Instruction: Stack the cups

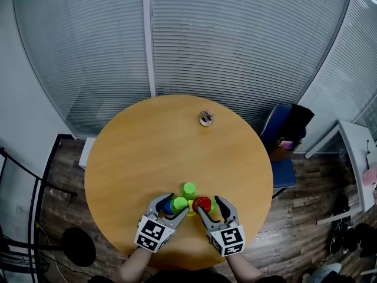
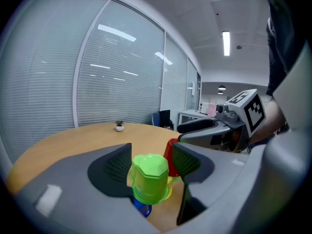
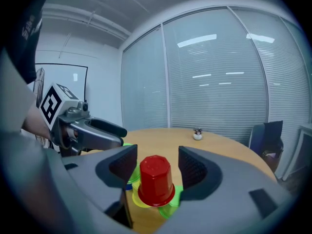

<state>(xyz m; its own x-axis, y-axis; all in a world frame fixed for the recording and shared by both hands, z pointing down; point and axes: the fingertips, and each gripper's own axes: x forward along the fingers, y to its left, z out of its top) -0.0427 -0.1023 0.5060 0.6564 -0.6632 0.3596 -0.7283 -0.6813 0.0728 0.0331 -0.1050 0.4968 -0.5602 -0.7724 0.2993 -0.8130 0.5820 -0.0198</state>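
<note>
Several small upturned plastic cups cluster at the near edge of the round wooden table (image 1: 147, 152). My left gripper (image 1: 178, 205) (image 2: 152, 165) is shut on a light green cup (image 1: 179, 204) (image 2: 150, 177), which sits over a blue cup (image 1: 168, 206) (image 2: 142, 209). My right gripper (image 1: 208, 204) (image 3: 157, 165) is shut on a red cup (image 1: 202, 204) (image 3: 156, 179), held just above a yellow cup (image 3: 139, 201) and a green cup (image 3: 170, 209). Another green cup (image 1: 188, 189) stands a little farther in. The two grippers are close together, tips almost meeting.
A small potted plant (image 1: 205, 119) (image 3: 197, 134) stands at the table's far side. A blue chair (image 1: 283, 137) is at the right of the table. Glass walls with blinds ring the room. A white desk (image 1: 356, 152) is at far right.
</note>
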